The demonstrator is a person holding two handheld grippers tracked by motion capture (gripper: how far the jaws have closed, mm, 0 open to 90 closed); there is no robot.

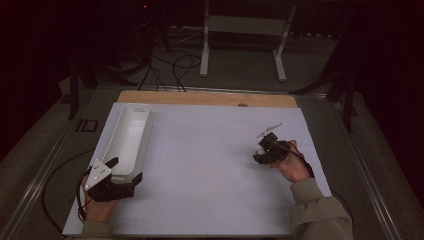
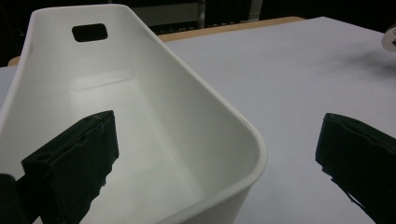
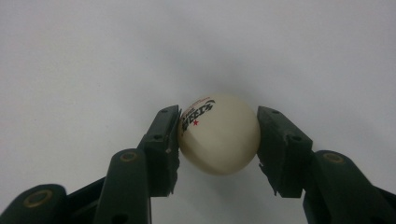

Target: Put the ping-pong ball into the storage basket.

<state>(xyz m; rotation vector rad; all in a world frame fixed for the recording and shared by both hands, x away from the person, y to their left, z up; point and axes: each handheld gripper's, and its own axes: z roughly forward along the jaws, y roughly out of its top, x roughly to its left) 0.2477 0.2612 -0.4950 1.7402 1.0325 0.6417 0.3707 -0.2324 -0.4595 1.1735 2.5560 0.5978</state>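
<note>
One white bin (image 2: 224, 121) seemingly holds nothing (far end dim).

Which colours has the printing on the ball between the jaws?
Black lettering with a small red star, on the cream-white ball; it shows best in the right gripper view.

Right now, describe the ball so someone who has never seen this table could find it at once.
Start at the white table and go to its right side, opposite the long white tub. There the right hand-held gripper clamps a cream table tennis ball, the one round thing, with black lettering and a red star.
</note>
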